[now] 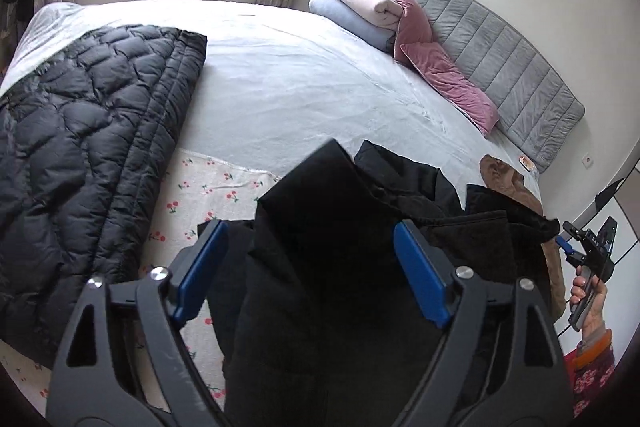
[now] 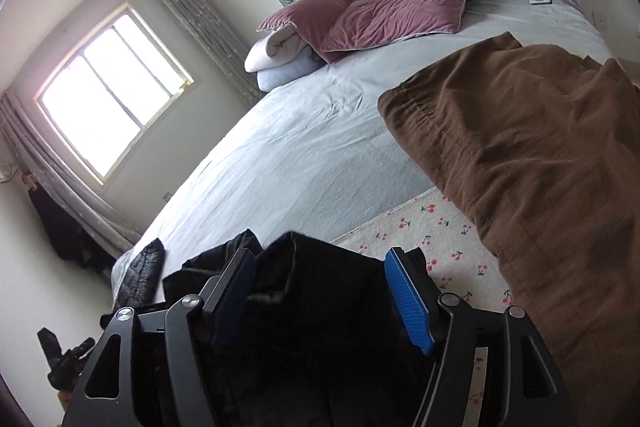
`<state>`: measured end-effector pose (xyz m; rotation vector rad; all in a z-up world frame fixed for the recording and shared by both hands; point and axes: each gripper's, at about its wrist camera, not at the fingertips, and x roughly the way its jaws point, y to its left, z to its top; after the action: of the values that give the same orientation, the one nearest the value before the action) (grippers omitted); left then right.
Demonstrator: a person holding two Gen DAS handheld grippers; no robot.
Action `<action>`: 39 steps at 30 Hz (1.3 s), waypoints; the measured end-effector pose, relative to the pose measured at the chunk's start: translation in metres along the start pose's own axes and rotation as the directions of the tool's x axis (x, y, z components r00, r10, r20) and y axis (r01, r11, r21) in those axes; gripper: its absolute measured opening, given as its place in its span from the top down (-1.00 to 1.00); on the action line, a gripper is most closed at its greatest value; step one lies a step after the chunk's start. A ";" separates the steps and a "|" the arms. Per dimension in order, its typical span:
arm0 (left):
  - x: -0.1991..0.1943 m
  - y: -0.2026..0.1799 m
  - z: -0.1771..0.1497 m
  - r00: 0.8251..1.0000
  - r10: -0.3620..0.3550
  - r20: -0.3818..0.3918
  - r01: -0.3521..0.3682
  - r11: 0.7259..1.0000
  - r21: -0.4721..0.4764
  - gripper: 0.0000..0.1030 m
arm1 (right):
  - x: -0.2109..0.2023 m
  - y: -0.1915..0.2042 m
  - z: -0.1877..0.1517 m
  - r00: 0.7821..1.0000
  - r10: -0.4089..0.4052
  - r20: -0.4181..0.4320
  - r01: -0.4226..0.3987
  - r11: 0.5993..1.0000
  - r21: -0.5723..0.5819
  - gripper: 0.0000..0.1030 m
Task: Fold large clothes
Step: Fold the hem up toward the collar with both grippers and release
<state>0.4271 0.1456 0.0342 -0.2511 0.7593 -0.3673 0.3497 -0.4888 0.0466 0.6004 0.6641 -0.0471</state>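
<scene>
A black garment (image 1: pixel 328 267) lies bunched on the bed's near edge, over a cherry-print sheet (image 1: pixel 200 195). My left gripper (image 1: pixel 308 239) is open, its blue-padded fingers (image 1: pixel 420 275) spread wide either side of the black cloth. My right gripper (image 2: pixel 320 267) is also open, its fingers astride the same black garment (image 2: pixel 320 307). The right gripper also shows in the left wrist view (image 1: pixel 588 247), held in a hand at the garment's right end. Whether either pad touches cloth I cannot tell.
A black quilted down coat (image 1: pixel 88 131) lies folded at the left. A brown garment (image 2: pixel 520 155) lies at the right. Pink pillows (image 2: pixel 380 19), folded blankets (image 1: pixel 360 7) and a grey headboard (image 1: pixel 500 47) are at the far end. A window (image 2: pixel 112 91) is beyond.
</scene>
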 end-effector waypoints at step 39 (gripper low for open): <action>0.203 0.003 0.046 0.846 0.534 0.002 -0.529 0.838 0.135 0.60 | 0.215 -0.001 0.017 0.827 -0.557 0.080 0.561 0.804 -0.197 0.77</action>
<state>0.5958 0.0693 -0.0615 0.0975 0.8028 0.1116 0.5298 -0.4679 -0.0703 0.1773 0.8001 -0.5311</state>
